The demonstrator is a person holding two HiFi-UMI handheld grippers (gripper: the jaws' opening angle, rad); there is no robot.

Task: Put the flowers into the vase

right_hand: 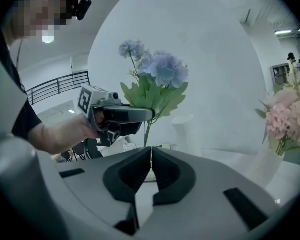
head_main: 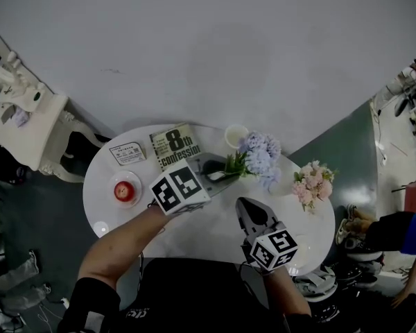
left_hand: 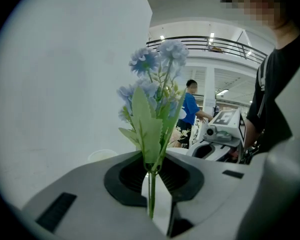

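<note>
While I watched the head view, my left gripper (head_main: 218,172) held the blue flowers (head_main: 258,159) above the table (head_main: 125,217), with the white vase (head_main: 234,136) at their eleven o'clock, so the insertion was not yet done. The left gripper view showed its jaws clamped on the green stem (left_hand: 151,194). The right gripper view showed my right gripper (right_hand: 151,166) pressed together on nothing, the vase at one o'clock.

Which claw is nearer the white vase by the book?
Left. The left claw, gripping the blue flowers, is just short of the white vase; the shut, empty right claw sits farther back, toward the person.
</note>
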